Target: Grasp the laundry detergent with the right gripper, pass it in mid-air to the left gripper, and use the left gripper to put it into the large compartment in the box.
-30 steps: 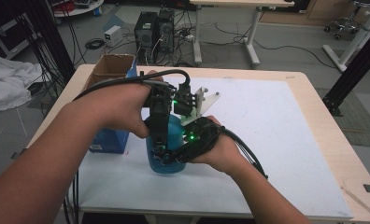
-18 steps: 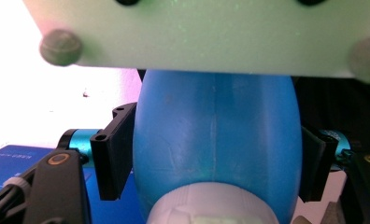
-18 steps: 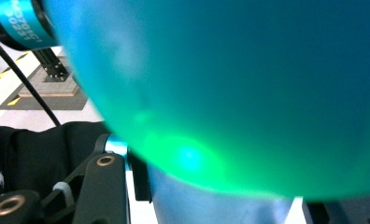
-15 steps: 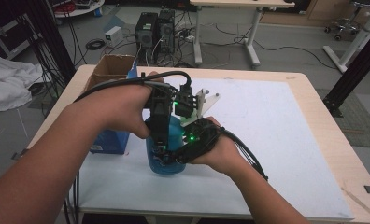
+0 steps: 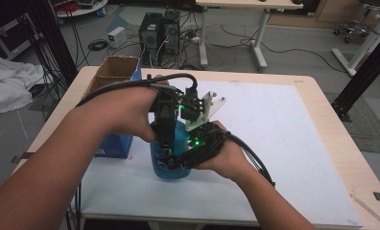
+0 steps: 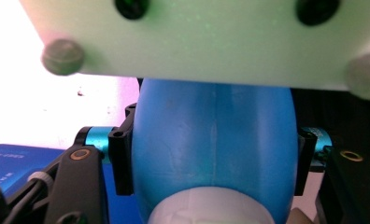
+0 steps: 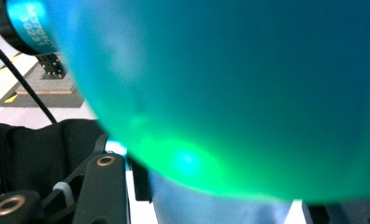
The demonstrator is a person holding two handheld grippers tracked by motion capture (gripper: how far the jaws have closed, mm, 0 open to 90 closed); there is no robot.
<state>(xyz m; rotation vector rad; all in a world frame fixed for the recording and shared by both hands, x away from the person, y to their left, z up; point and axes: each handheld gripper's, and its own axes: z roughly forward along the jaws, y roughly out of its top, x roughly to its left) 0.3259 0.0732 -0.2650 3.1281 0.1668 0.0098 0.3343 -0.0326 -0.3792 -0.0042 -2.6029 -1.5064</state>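
A blue bottle [image 5: 172, 168] stands upright on the white mat. My left gripper [image 5: 165, 152] reaches down over it from above. In the left gripper view its jaws have just been closing, and they now press on both sides of the bottle's [image 6: 211, 140] upper body, above its white cap [image 6: 211, 210]. My right gripper [image 5: 174, 163] comes in level from the right and is shut on the bottle's lower body. Seen from the right gripper view, the bottle [image 7: 230, 93] sits very close and blurred, lit green.
A blue box [image 5: 115, 144] lies just left of the bottle, with an open cardboard box [image 5: 113, 72] behind it. A white three-cornered plate [image 5: 206, 108] sticks up between the hands. The white mat [image 5: 284, 143] stretches to the right. Computers and cables stand on the floor beyond the table.
The left gripper's jaws have drawn in onto the bottle. Both hands and the bottle stay where they were.
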